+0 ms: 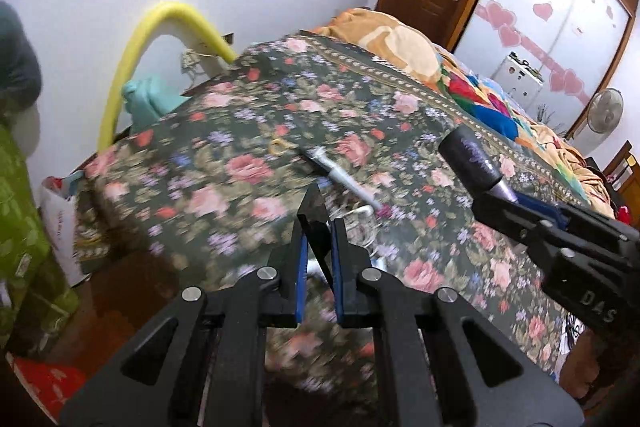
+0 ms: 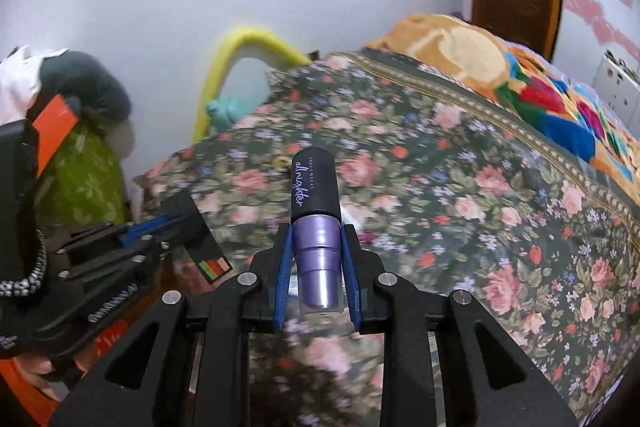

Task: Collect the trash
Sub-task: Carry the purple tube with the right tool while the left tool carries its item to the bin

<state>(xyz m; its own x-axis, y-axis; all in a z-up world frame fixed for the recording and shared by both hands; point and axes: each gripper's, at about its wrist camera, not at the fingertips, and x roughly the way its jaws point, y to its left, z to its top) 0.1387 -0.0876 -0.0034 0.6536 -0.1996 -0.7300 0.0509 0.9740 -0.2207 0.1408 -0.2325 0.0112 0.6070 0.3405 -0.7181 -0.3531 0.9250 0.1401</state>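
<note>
We see the purple "allnighter" spray bottle [image 2: 316, 227] clamped by its body between our right gripper's [image 2: 316, 239] fingers, black cap pointing forward over the floral bedspread [image 2: 460, 187]; our left gripper [image 1: 318, 223] pinches a flat black card [image 2: 200, 235] beside it; a silver pen [image 1: 340, 177] lies ahead.

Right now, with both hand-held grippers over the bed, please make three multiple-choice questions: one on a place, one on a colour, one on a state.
1. Where does the grey pen-like tool lie?
A. on the floral bedcover
B. on the floor
C. on the orange blanket

2. What colour is the cap of the spray bottle?
A. white
B. black
C. red

3. What is the state of the right hand-held gripper?
A. open, empty
B. shut on the bottle
C. out of view

Answers: 1 A, it rests on the flower pattern; 2 B, black cap above a purple body; 3 B, blue pads press both bottle sides.
</note>
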